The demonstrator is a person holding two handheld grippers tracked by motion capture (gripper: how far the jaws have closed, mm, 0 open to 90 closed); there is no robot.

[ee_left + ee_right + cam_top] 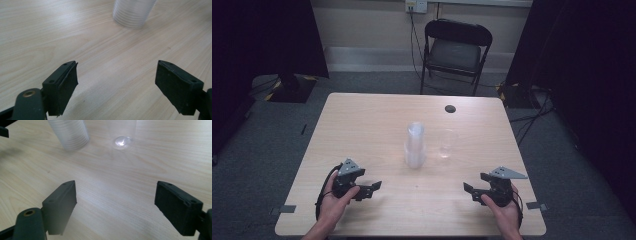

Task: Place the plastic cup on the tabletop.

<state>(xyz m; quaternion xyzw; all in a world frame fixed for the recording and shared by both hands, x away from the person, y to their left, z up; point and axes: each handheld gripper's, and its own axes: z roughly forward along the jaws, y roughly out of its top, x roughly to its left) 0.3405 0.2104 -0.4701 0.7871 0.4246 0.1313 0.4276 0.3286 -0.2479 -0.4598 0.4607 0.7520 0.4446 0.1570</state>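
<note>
A light wooden desk (362,120) stands on grey carpet, with a black folding chair (455,50) behind its far edge and dark curtains at both sides.

The left gripper (371,187) sits in the person's left hand (334,200) near the front left corner of the desk. Its jaws are wide apart and hold nothing. The right gripper (469,190) sits in the right hand (504,207) near the front right corner. Its jaws are wide apart too, with only bare wood between them.

A stack of clear plastic cups (415,145) stands upright in the middle of the desk, well away from both grippers. One single clear cup (447,143) stands just beside it, on the right, not touching. A small dark round thing (450,108) lies near the far edge.
</note>
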